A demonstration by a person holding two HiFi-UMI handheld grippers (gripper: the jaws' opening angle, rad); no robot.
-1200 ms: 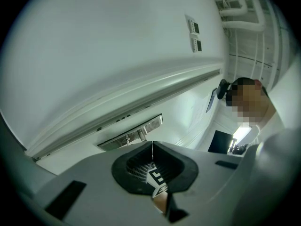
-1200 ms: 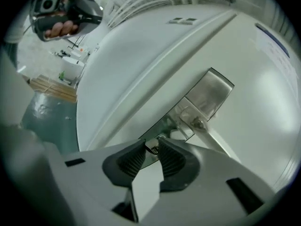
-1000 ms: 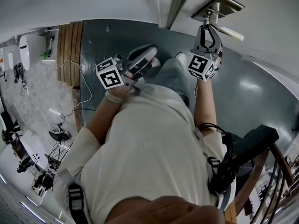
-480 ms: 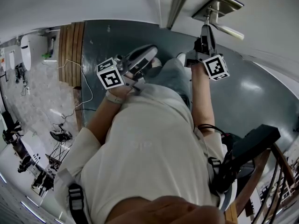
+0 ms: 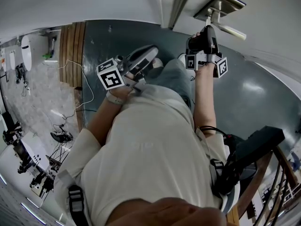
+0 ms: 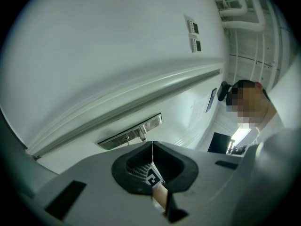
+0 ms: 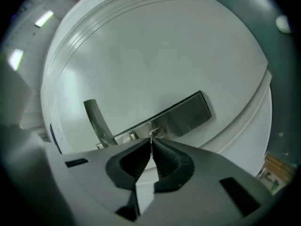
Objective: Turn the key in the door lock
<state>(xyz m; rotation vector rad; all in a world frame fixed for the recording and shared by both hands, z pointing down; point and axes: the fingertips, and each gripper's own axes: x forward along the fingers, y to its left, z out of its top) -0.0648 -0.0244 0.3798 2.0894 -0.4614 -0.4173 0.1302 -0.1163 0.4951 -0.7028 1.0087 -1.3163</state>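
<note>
Right tool (image 7: 151, 144) is up at the door (image 7: 155, 55), nose against the lock plate (image 7: 183, 114). Its jaws have just been closing, and in the right gripper view they are nipped onto the key (image 7: 158, 133). The gap is narrow, with only that thin bit of metal between the tips and the key's round bow poking out just above them. The key sits in the plate, close beside the root of the handle (image 7: 98, 121). In that view the handle slants away up and to the left.

From the head view, the plate is near the top edge, and the pale handle sticks out to its right. The right tool reaches up to the plate from below, on the end of a straight forearm (image 5: 203, 102). Two of its marker faces show on either side of its body. The key itself is too small to pick out from up there.

Left tool (image 5: 151, 52) is well away from all that. It's held out in front of the person's chest over the dark floor (image 5: 117, 36), left of the door's edge. In the left gripper view its jaws are closed flat on each other with a fine seam between them, gripping nothing. It points toward the door, and the lock plate shows just beyond and above its tips, well apart from them.
</note>
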